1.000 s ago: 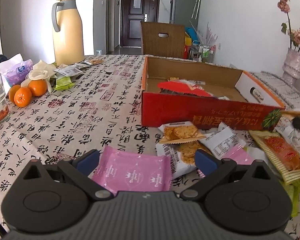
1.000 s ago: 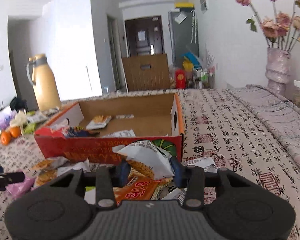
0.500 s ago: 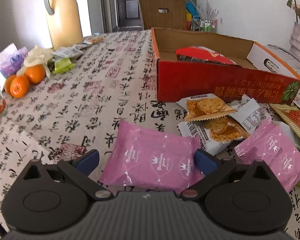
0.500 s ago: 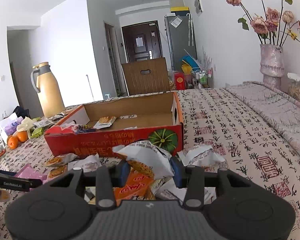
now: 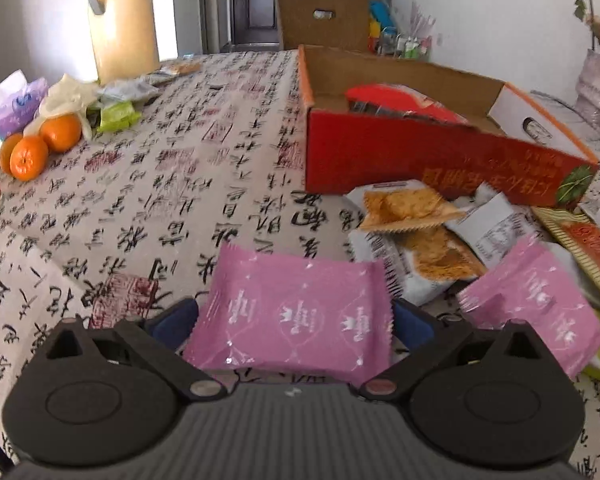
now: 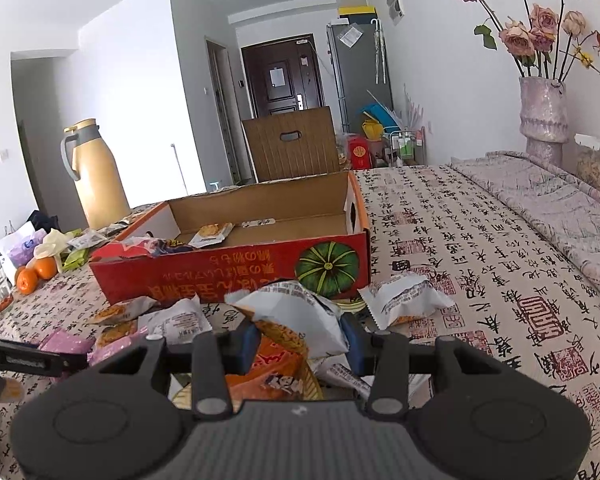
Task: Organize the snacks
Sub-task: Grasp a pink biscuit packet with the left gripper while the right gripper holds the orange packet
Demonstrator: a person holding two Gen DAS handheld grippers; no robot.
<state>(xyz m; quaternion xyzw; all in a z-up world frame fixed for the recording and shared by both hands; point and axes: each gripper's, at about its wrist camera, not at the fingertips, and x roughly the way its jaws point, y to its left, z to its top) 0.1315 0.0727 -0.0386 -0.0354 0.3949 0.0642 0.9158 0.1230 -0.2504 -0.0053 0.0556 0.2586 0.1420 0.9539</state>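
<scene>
My left gripper (image 5: 294, 320) is shut on a pink snack packet (image 5: 296, 312) and holds it above the patterned tablecloth, short of the open red cardboard box (image 5: 420, 160). A second pink packet (image 5: 536, 304) and cracker packets (image 5: 412, 208) lie before the box. My right gripper (image 6: 300, 340) is shut on a white and orange snack packet (image 6: 296, 320), lifted over the pile in front of the box (image 6: 236, 268). The box holds a red bag (image 5: 396, 100) and small packets (image 6: 212, 232).
Oranges (image 5: 40, 148), a green packet (image 5: 118, 116) and a tissue pack (image 5: 16, 108) lie at the left by a yellow thermos jug (image 5: 120, 20). A vase of dried roses (image 6: 544, 116) stands at the far right. The left gripper's arm (image 6: 28, 358) shows at the right view's left edge.
My left gripper closed in on the pink packet and lifted it, tilting down toward the table. My right gripper rose with its packet, so the box interior shows more.
</scene>
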